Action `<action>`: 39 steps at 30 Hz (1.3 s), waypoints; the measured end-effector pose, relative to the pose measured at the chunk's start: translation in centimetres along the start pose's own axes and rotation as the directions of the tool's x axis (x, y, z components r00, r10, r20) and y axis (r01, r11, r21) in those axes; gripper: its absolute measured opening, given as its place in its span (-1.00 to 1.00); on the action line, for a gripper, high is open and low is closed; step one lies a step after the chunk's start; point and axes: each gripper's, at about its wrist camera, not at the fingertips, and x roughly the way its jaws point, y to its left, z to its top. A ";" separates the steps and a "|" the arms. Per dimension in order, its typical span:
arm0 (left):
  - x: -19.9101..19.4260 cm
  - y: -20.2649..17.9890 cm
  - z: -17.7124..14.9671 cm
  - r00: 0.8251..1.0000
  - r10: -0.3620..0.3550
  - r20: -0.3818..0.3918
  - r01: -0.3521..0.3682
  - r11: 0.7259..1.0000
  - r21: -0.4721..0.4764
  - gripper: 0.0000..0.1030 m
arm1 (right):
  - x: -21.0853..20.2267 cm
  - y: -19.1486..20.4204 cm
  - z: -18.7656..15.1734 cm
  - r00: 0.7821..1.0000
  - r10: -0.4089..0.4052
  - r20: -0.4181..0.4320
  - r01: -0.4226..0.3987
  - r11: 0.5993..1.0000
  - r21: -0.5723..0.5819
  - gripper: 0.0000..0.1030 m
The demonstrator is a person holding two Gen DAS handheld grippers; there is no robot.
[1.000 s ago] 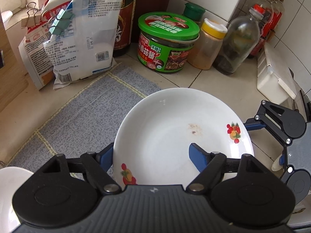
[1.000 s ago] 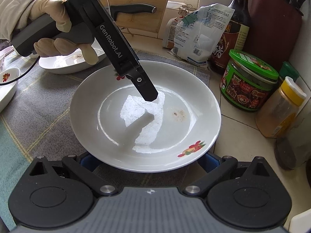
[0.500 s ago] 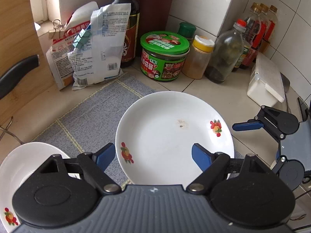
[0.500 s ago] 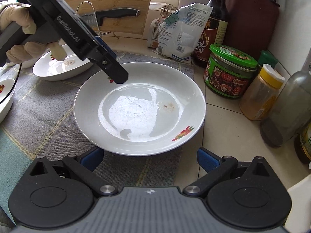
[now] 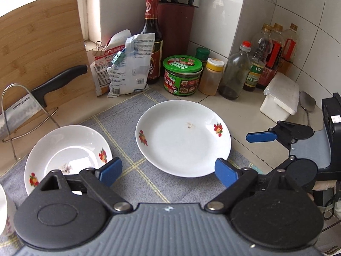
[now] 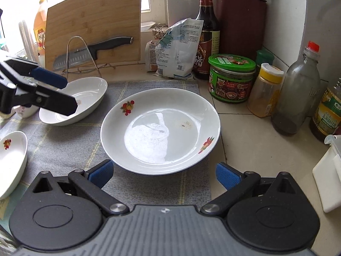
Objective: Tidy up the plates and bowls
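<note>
I see a tiled counter (image 6: 245,132) under a grey checked mat (image 5: 127,115); on the mat I count one large plate (image 5: 183,140), one smaller plate (image 5: 66,147) and, in the right view only, one bowl (image 6: 10,160); left gripper (image 5: 168,172) has just been opening, nothing between; right gripper (image 6: 164,173) spread, empty.

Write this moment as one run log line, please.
left tool: open, just opening, empty | right tool: open, empty | large plate: on grey mat, unheld | smaller dish: left of it
</note>
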 end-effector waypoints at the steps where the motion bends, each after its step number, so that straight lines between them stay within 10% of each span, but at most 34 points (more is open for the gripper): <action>1: -0.4 -0.1 -0.5 1.000 0.015 0.008 -0.015 1.000 -0.006 0.82 | -0.2 0.6 -0.1 1.000 0.006 0.004 -0.006 1.000 -0.007 1.00; 15: -4.5 -0.4 -7.5 0.984 0.174 0.028 -0.171 0.981 -0.094 0.82 | -2.1 6.0 -2.2 0.994 0.110 0.015 -0.108 0.988 -0.112 1.00; 39: -10.1 7.2 -15.8 0.993 0.116 -0.013 -0.116 0.988 -0.097 0.82 | -1.7 20.9 -8.1 0.987 0.137 -0.082 -0.151 0.968 -0.200 1.00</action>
